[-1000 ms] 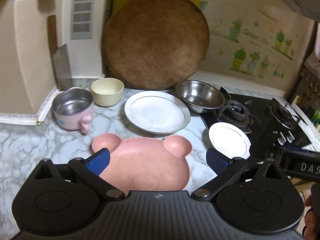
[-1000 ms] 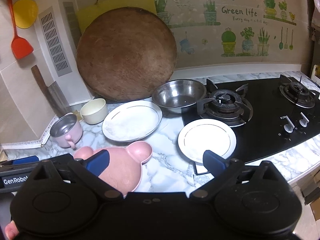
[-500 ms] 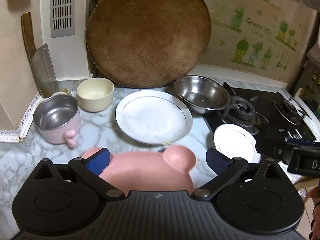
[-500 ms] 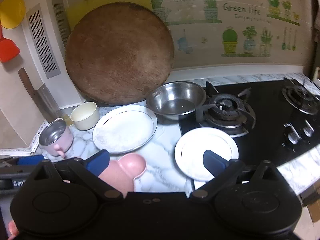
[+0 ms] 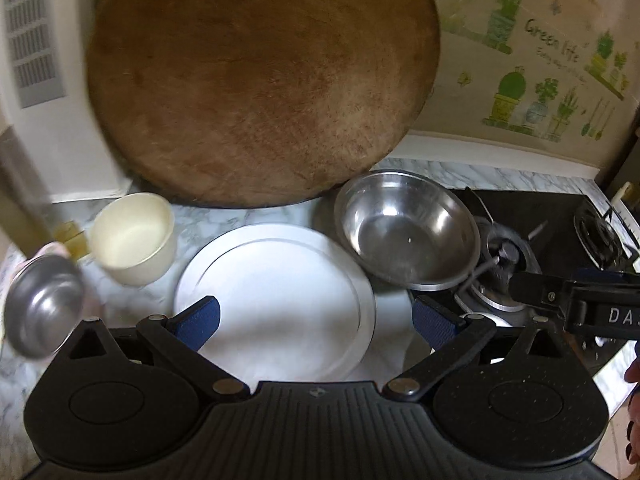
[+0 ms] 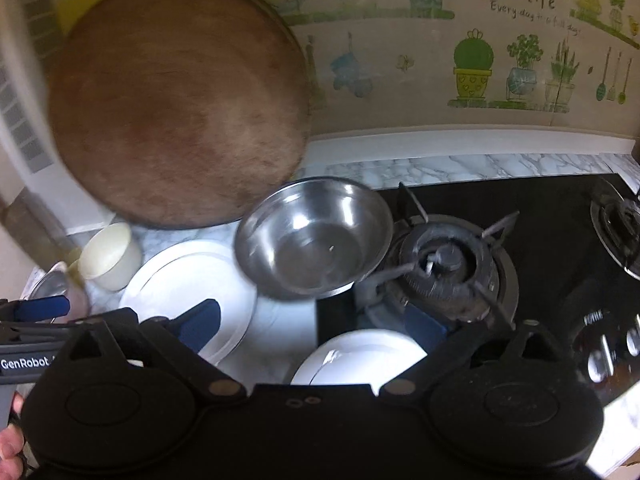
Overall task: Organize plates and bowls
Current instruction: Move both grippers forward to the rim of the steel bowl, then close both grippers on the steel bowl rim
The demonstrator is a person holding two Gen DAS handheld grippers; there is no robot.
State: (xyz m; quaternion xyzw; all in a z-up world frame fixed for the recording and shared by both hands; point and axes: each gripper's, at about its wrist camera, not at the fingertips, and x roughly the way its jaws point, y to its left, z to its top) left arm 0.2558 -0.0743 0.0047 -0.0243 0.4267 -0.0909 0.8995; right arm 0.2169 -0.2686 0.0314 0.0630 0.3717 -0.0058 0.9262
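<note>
- The large white plate [image 5: 276, 304] lies flat on the marble desk [image 5: 208, 220], directly ahead of the left hand-held gripper [image 5: 316, 322]; its jaws stand wide and empty, one blue pad over the plate's near-left rim, the other off its right edge.
- The small white plate [image 6: 360, 356] lies at the front edge of the gas hob [image 6: 540, 248], partly on it; the right hand-held gripper [image 6: 312, 326] hangs above it, jaws wide and holding nothing.
- The steel bowl [image 5: 406, 232] sits just behind and to the right of the large plate, its rim seeming to overlap the plate's edge; the cream cup [image 5: 134, 238] and the pink-sided steel cup [image 5: 42, 306] stand to the left, near but apart.
- The step in hand looks like taking a plate by its rim for stacking; judged from here, each gripper should come in low, one finger under the lip and one over, then close firmly, since glazed ware may slip.
- The lift should probably clear the steel bowl and the burner grate [image 6: 444, 268]; the round wooden board [image 5: 260, 80] leaning on the wall behind leaves little room to push forward.
</note>
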